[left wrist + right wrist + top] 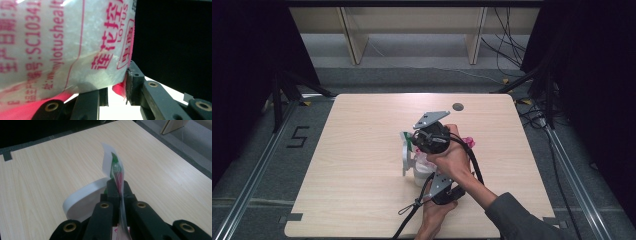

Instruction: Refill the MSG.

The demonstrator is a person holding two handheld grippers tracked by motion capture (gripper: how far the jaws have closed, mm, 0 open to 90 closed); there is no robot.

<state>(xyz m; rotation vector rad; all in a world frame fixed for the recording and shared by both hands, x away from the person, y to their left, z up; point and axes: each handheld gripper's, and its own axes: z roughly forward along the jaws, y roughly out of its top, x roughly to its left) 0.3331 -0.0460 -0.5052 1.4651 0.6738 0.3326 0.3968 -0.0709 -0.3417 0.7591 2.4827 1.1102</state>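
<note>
A clear plastic bag (62, 42) with pink print and white grains inside hangs between my two grippers. In the left gripper view the left gripper (116, 85) has the bag's pink bottom corner between its jaws, which stand a little apart. The right gripper (119, 186) is shut on a thin edge of the bag film (116, 167), striped green and red. In the high view both hands cross at the table's middle, right gripper (414, 145) above left gripper (434, 177). A white cup (421, 175) stands under the bag. Beside it curls a white band (80, 200).
The light wooden table (362, 200) has a dark round cap (457, 106) near its far edge. Bare wood lies to the left and right of the hands. Cables (507, 45) and wooden frame legs (354, 40) stand on the floor beyond.
</note>
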